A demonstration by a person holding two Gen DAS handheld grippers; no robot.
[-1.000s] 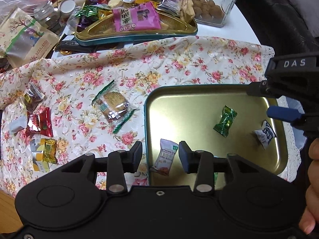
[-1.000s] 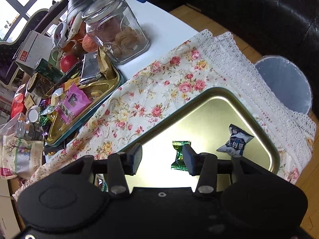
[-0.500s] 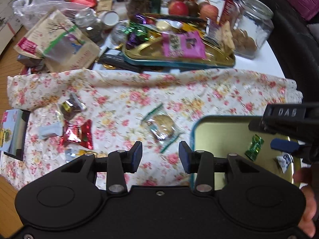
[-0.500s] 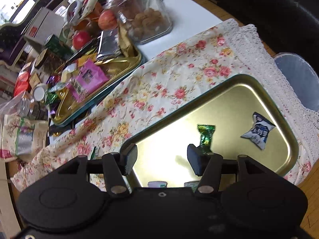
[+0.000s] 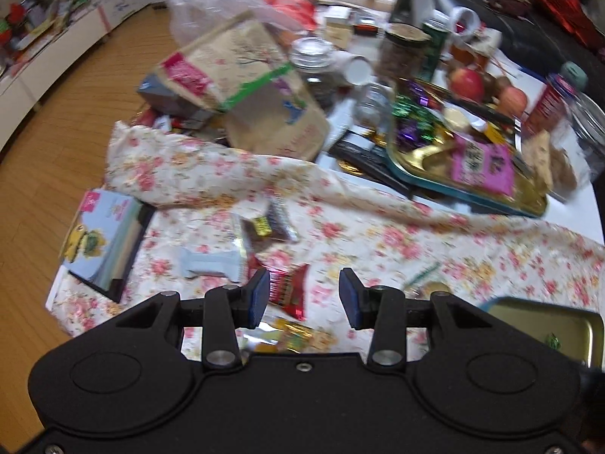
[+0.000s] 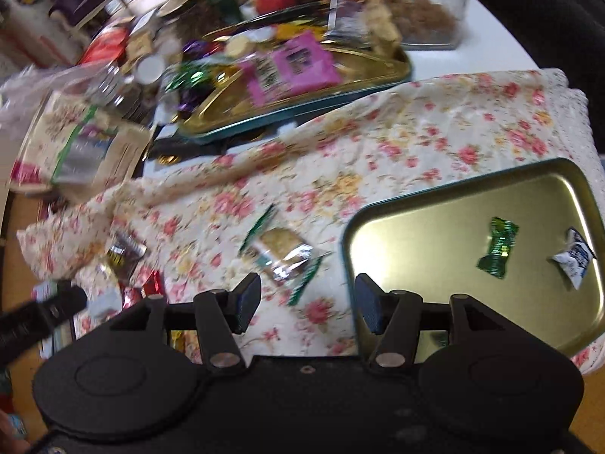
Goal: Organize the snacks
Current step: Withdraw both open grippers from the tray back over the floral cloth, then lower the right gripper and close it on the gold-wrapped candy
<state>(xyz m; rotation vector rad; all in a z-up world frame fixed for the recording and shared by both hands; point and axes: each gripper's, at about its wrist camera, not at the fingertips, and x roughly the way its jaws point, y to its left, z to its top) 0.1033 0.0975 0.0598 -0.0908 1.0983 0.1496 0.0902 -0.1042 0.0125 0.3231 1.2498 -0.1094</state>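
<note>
Both grippers are over the floral tablecloth point(image 6: 397, 143) now, left of the gold tin tray point(image 6: 472, 196): the left gripper point(image 5: 304, 297) hangs part-open and empty just above the red foil packet point(image 5: 289, 289), and the right gripper point(image 6: 308, 302), jaws just widened and empty, sits just left of the tray's near corner. Beyond it the clear-wrapped cracker point(image 6: 281, 255) lies loose near the tray's left rim. Best to square the jaws across a packet's narrow side, then lift cleanly into the tray, where the green candy point(image 6: 497, 247) and white-blue sachet point(image 6: 574, 257) already lie.
</note>
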